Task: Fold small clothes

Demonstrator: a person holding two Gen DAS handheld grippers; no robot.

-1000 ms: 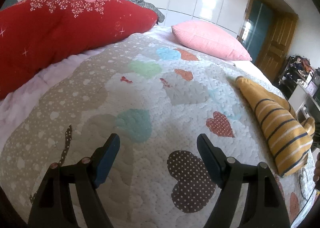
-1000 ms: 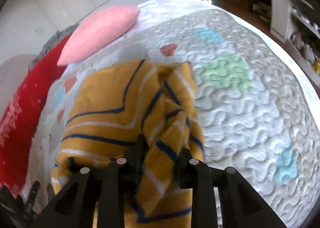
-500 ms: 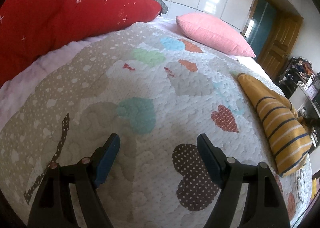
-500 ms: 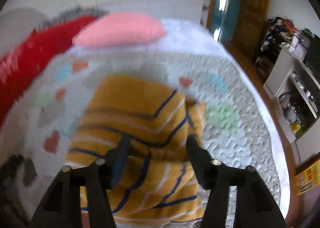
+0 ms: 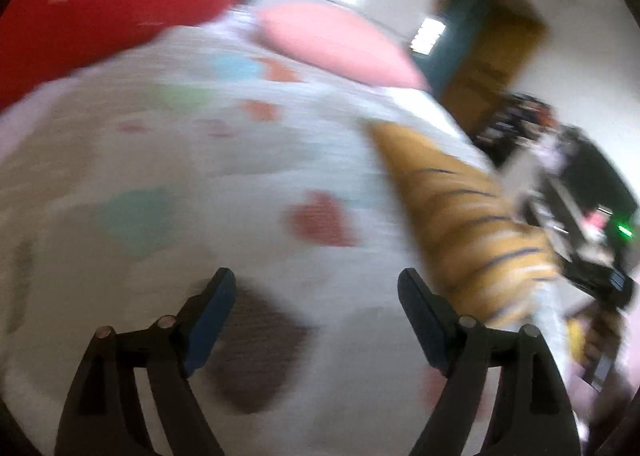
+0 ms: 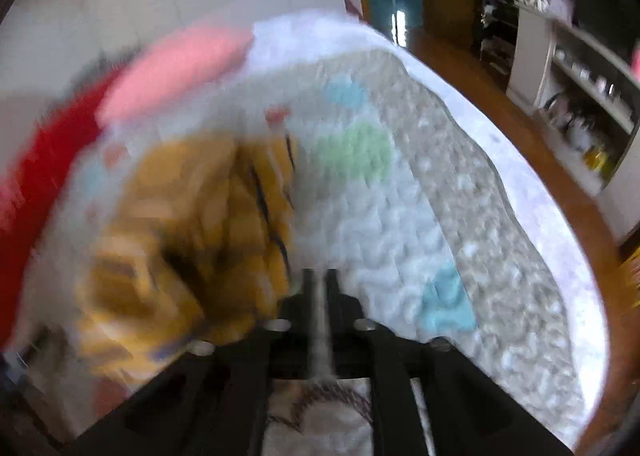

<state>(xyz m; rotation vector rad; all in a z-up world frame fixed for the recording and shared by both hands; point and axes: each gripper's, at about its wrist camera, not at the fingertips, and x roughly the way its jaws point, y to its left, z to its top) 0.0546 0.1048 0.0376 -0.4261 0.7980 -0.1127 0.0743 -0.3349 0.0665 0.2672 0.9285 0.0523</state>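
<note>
The yellow striped garment (image 5: 460, 215) lies folded into a compact bundle on the quilted bed cover (image 5: 160, 159), close to the bed's edge. It is mustard-yellow knit with thin dark blue and pale stripes; motion blur hides its finer detail. In the right wrist view the garment (image 6: 192, 223) sits in thick, rumpled layers just left of the right tool (image 6: 320, 276). That tool's jaws have just been opening, yet they show only a narrow slit with bare quilt (image 6: 400, 236) behind it and no cloth between them. The left tool (image 5: 316, 280) hangs over the quilt's heart patches, well apart from the garment; its jaws have just opened further and stand wide with nothing between them. A pink pillow (image 5: 336, 43) and a red cushion (image 5: 100, 3) lie at the far end of the bed.
</note>
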